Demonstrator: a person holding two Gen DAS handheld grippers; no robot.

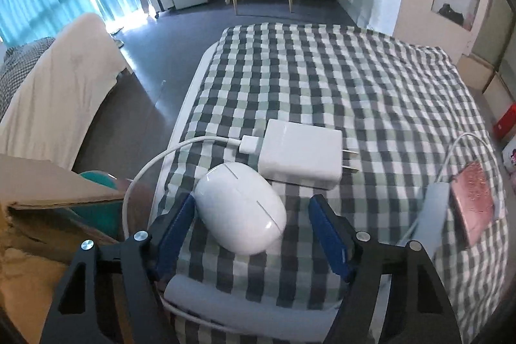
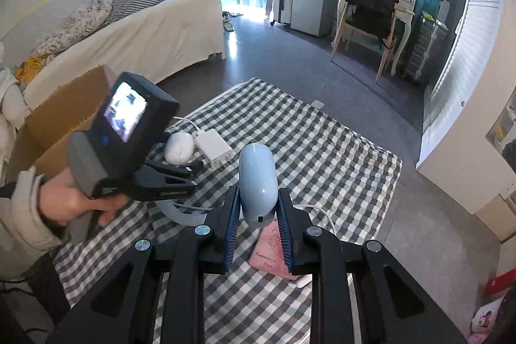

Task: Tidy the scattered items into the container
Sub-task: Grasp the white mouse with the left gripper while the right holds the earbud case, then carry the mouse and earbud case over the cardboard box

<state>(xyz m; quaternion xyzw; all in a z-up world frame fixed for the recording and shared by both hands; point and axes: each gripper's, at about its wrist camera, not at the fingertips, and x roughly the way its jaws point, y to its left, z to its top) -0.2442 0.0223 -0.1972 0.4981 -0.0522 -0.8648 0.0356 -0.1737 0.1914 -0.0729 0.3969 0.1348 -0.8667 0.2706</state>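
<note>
A white egg-shaped case (image 1: 240, 208) lies on the checked cloth (image 1: 322, 79), beside a white charger (image 1: 301, 155) with its cable (image 1: 145, 170). My left gripper (image 1: 253, 202) straddles the case with its jaws apart; a gap shows at the right pad (image 1: 325, 228). In the right wrist view, a hand holds the left gripper (image 2: 190, 170) over the same case (image 2: 179, 147). My right gripper (image 2: 258, 194) is shut on a light-blue rounded device (image 2: 258, 176), lifted above a pink packet (image 2: 274, 250). The cardboard box (image 2: 64, 118) stands open at the left.
The box (image 1: 48, 182) holds something teal (image 1: 96, 179) beside the cloth's left edge. A pale blue curved band (image 1: 225, 302) lies under my left gripper. A sofa (image 2: 145, 31) sits behind the box. A chair (image 2: 371, 18), desk and fridge (image 2: 311, 5) stand at the far wall.
</note>
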